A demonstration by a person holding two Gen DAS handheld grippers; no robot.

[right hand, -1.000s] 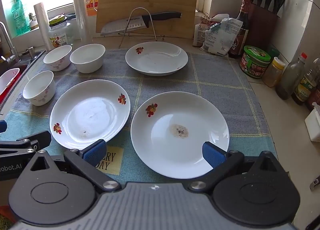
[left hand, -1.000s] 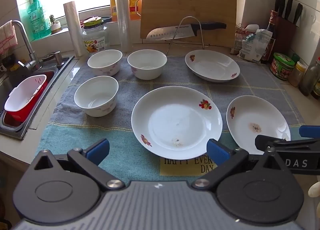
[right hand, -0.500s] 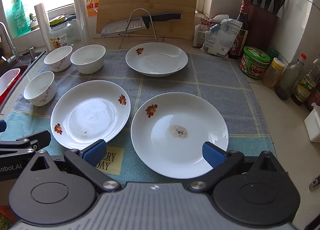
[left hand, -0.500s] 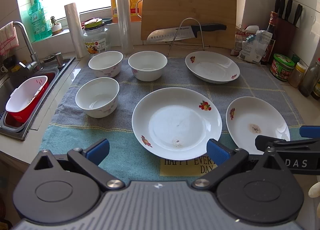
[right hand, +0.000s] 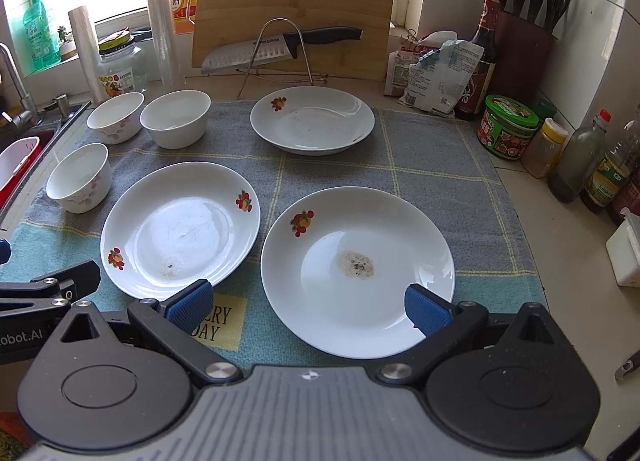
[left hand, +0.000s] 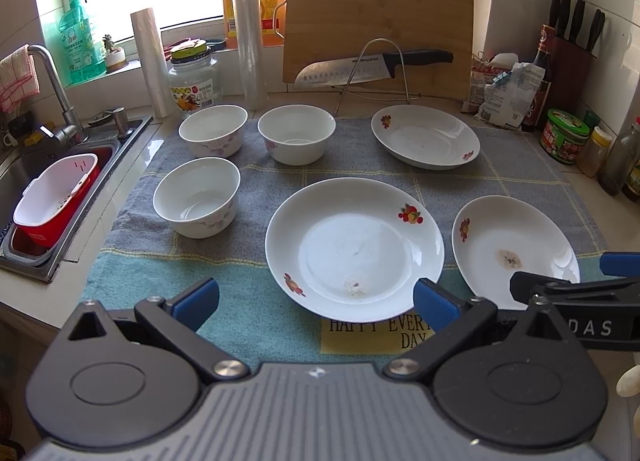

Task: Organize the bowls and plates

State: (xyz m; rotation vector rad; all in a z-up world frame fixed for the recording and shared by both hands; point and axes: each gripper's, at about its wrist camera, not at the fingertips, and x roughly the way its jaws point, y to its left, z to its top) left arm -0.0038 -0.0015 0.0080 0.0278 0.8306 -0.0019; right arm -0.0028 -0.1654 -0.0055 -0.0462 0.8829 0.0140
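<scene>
Three white plates with fruit prints lie on a grey-green towel [left hand: 260, 177]: a middle plate [left hand: 354, 247] [right hand: 180, 229], a near right plate [left hand: 514, 249] [right hand: 356, 269] with a brown stain, and a far plate [left hand: 424, 137] [right hand: 312, 119]. Three white bowls stand at the left: near [left hand: 196, 197] [right hand: 79, 177], far left [left hand: 213, 131] [right hand: 115, 117], far middle [left hand: 296, 133] [right hand: 175, 117]. My left gripper [left hand: 316, 301] hovers open before the middle plate. My right gripper [right hand: 306, 305] hovers open at the stained plate's near rim, holding nothing.
A sink [left hand: 60, 165] with a red-and-white basket [left hand: 56, 197] lies left. A cutting board [left hand: 378, 21], a knife on a wire rack [left hand: 376, 65], a jar [left hand: 194, 81] and film rolls stand behind. Bottles and jars [right hand: 576, 157] and a knife block [right hand: 524, 49] line the right counter.
Both views have shifted slightly upward, with dishes lower in frame. No dish has moved and both grippers stay open.
</scene>
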